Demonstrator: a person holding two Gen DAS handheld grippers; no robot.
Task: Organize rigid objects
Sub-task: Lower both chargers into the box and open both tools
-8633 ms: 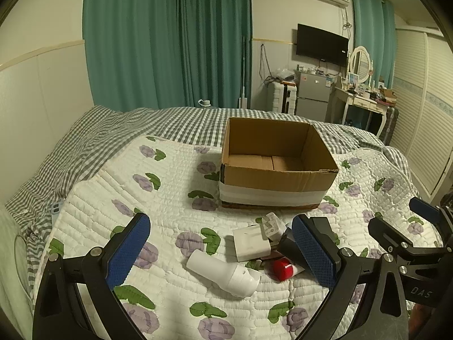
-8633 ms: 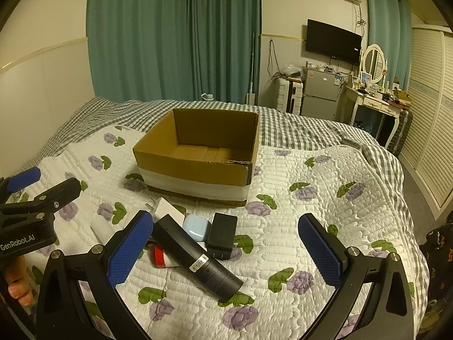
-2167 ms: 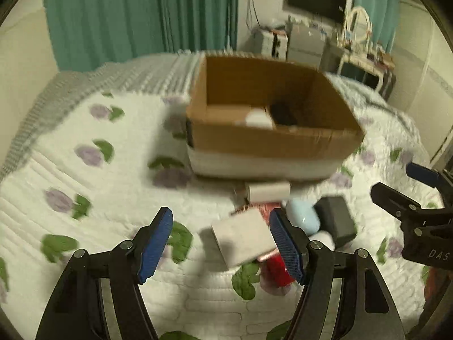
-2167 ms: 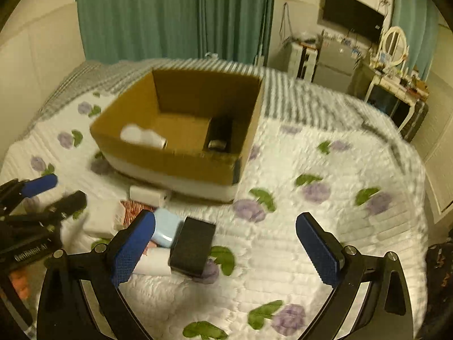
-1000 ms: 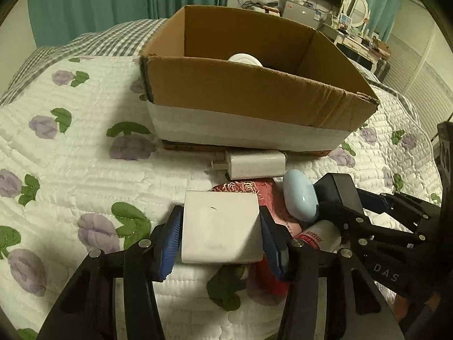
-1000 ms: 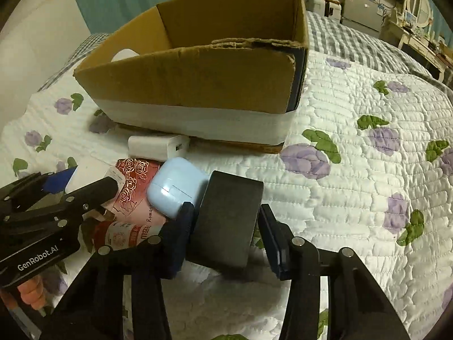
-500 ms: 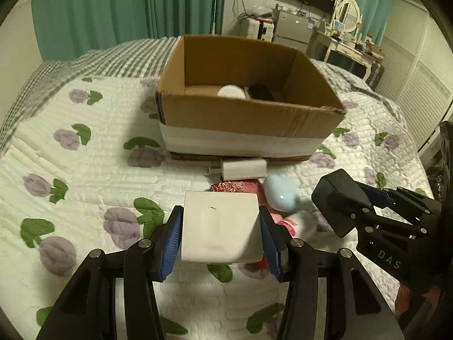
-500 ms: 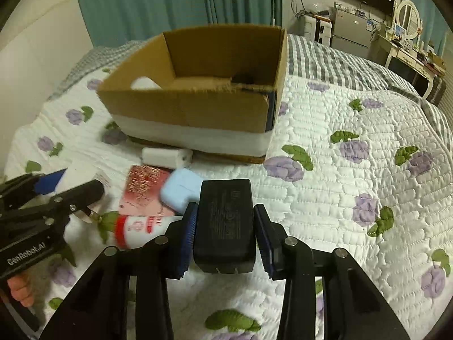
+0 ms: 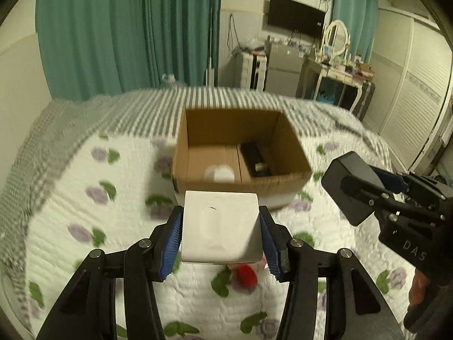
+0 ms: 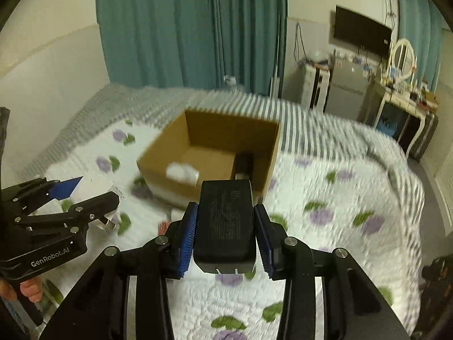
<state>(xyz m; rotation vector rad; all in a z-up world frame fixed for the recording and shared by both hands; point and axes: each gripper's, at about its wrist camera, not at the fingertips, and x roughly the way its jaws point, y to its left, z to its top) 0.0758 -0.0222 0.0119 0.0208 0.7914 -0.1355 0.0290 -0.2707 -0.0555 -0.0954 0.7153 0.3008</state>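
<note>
you have a flat white square plastic block [image 9: 220, 225] clamped between the blue pads of the left claw [image 9: 220, 233], lifted clear of the bed, with the open brown cardboard box [image 9: 240, 175] straight ahead at 12 o'clock. the right claw [image 10: 225, 232] is clenched on a black rectangular power adapter [image 10: 225, 221], prongs pointing back toward you, and its box opening sits at 11 to 12 o'clock.

to do this step well, i'd carry each piece fully over the near rim before you let go, since both pieces hang short of the cardboard wall now. lower each one toward bare floor inside the box: the white cylinder [image 9: 219, 174] lies near the front middle and the long black device [image 9: 254, 160] lies along the right side, so the left-rear floor looks the freest spot. the two claws are close together, so i'd send one in at a time to avoid knocking them. the bed gives under weight, so release low rather than dropping.

counts, as far as the blur allows: one cardboard box; two things inside it, one white and one black; two things held, one in each claw; on the white quilt with purple flowers [image 9: 85, 212] one red-capped item [image 9: 246, 276] shows under the left claw, and in the right view a small white piece and a reddish one sit by the box front, too smeared to name.
</note>
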